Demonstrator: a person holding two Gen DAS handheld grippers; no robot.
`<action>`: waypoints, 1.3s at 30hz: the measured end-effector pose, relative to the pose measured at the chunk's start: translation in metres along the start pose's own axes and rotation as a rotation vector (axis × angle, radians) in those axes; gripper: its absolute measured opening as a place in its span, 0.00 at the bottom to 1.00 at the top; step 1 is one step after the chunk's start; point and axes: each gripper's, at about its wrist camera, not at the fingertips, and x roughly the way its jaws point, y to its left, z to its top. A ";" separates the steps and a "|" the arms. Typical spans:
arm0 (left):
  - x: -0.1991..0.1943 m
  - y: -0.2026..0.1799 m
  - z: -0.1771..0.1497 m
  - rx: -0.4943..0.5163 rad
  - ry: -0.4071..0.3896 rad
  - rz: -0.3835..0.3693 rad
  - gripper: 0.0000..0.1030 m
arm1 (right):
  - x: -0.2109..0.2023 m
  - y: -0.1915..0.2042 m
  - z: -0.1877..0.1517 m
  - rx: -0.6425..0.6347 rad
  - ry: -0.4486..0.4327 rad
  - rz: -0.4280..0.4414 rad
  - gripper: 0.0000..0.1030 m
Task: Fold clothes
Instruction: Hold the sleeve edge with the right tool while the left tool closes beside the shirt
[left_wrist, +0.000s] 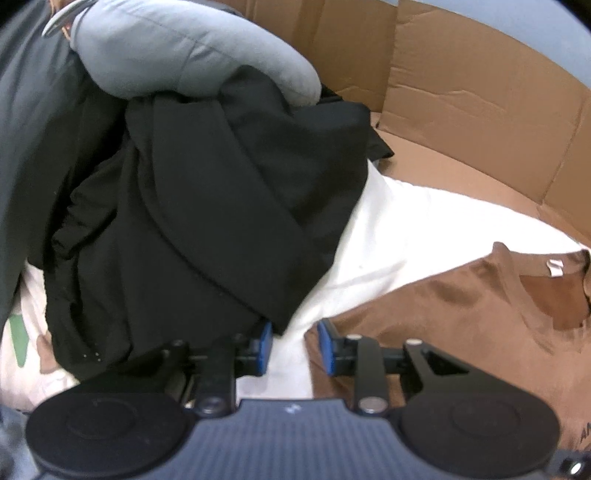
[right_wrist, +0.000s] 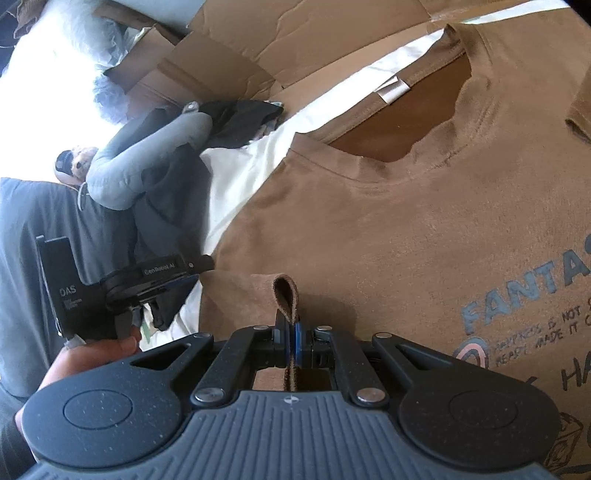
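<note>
Where the right gripper (right_wrist: 291, 341) pinches, the brown T-shirt's (right_wrist: 369, 229) fold hides.

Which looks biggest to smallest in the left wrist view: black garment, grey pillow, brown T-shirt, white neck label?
1. black garment, filling most of the left half.
2. brown T-shirt and grey pillow: too alike, both cut by the frame edge, so unranked.
3. white neck label, by far the smallest.

Your right gripper (right_wrist: 291, 341) is pinched tight on a fold of the brown shirt (right_wrist: 388, 229). The shirt lies flat on a white cloth (right_wrist: 240, 173), with its neck hole up top. Your left gripper (right_wrist: 147, 284) is at the shirt's left edge, by a dark pile (right_wrist: 173, 206).
</note>
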 end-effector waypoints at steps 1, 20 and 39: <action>0.000 0.000 0.001 -0.009 0.002 -0.001 0.30 | 0.002 -0.001 -0.001 0.002 0.008 -0.006 0.00; -0.031 0.010 -0.009 -0.033 -0.042 -0.147 0.00 | 0.012 -0.019 0.012 0.055 -0.002 -0.048 0.05; 0.020 0.002 -0.002 0.003 -0.003 -0.116 0.03 | 0.005 -0.014 0.020 -0.009 -0.064 -0.059 0.01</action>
